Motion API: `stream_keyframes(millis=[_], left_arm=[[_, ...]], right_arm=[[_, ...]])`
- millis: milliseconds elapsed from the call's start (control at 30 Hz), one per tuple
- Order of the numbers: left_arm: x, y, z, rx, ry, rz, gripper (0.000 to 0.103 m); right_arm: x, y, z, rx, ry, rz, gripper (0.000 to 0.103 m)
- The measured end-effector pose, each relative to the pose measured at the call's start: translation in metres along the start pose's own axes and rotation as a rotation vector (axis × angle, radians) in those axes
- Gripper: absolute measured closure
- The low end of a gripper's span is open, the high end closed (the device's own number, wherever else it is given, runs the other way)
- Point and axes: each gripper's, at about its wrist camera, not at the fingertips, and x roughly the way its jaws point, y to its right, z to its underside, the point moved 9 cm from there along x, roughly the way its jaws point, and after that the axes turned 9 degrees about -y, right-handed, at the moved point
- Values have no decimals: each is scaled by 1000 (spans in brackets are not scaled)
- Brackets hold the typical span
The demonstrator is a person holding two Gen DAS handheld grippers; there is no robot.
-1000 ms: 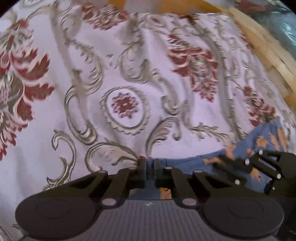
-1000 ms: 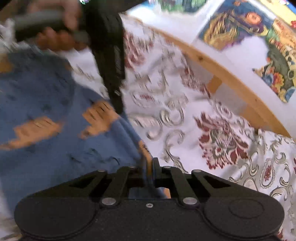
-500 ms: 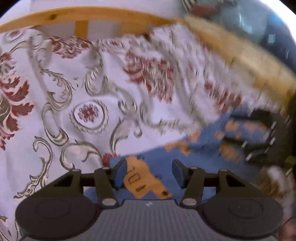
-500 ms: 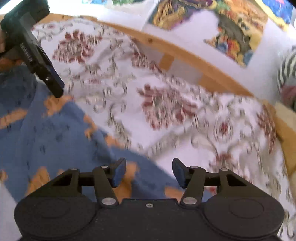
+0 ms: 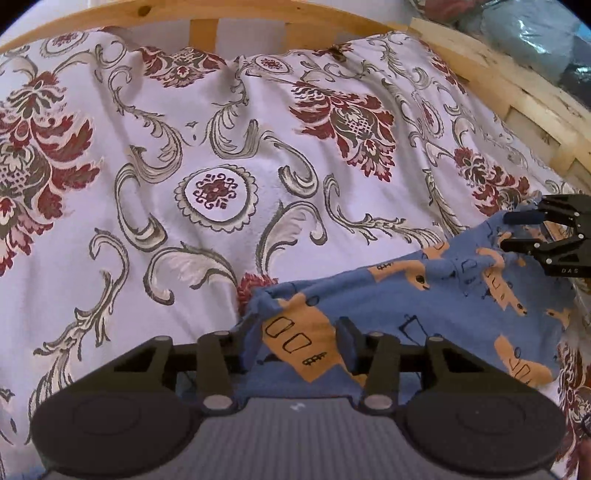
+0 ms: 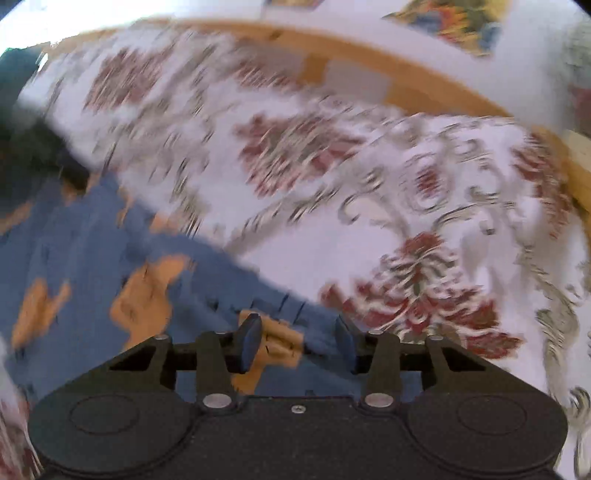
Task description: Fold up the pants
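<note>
Released blue orange-printed pants [image 5: 424, 306], rumpled

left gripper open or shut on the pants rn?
Open. In the left wrist view the left gripper has its fingers spread apart, the blue pants lying loose between them on the bedspread.

floral bedspread [image 5: 229, 155], wooden bed frame [image 5: 258, 18], white wall [image 6: 110, 14]

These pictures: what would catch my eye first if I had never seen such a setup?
Probably the blue pants with orange prints, lying on a big flowery bedspread that fills both views. Next, the black left gripper, open over the pants' edge, with the right gripper open at the far right.
</note>
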Motion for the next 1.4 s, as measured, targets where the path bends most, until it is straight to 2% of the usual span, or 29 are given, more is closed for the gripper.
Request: stream_keyframes(millis=[100, 200, 233, 300, 600, 733, 800, 833, 867, 933, 1000, 1133, 1200, 1233, 1267, 1300, 1333, 1400], left_arm=[[0, 0, 0, -6, 1, -1, 52], [1, 0, 1, -13, 0, -3, 52], [1, 0, 1, -17, 2, -2, 52], [1, -2, 2, -28, 7, 0, 52], [-2, -2, 5, -56, 25, -8, 51], [-3, -1, 6, -73, 37, -20, 51], [-8, -1, 6, -91, 41, -15, 48], [-12, -1, 7, -96, 42, -8, 43], [-19, -1, 9, -95, 48, -2, 35], [-37, -3, 14, -84, 79, -3, 26], [-58, -9, 24, -85, 109, -25, 19], [-87, -33, 56, -91, 75, -117, 20], [-98, -49, 70, -83, 65, -205, 20], [-100, -58, 78, -87, 47, -258, 22], [-100, -67, 85, -98, 18, -279, 27], [-100, -72, 91, -107, -6, -275, 31], [-103, -75, 93, -111, -7, -271, 37], [-115, -74, 94, -108, 8, -255, 36]], right_arm=[[5, 0, -1, -28, -29, -46, 61], [13, 0, 0, -56, -66, -64, 76], [14, 1, 1, -66, -67, -51, 90], [13, 2, 1, -69, -61, -31, 96], [-5, 16, -6, -20, 39, 114, 99], [13, 10, 0, -23, -9, 167, 98], [14, 10, -1, 9, -8, 205, 93], [10, 11, -2, 31, -2, 229, 81], [5, 12, -4, 46, 8, 257, 64], [-10, 11, -10, 72, 50, 310, 55], [-25, 2, -17, 104, 94, 327, 55], [-32, -46, -24, 114, 128, 217, 53], [-19, -73, -20, 84, 84, 163, 44], [-9, -81, -16, 60, 48, 162, 36], [4, -87, -9, 37, 7, 180, 36], [10, -87, -6, 39, 19, 192, 33], [10, -84, -5, 63, 31, 202, 26], [0, -74, -9, 136, 18, 219, 24]])
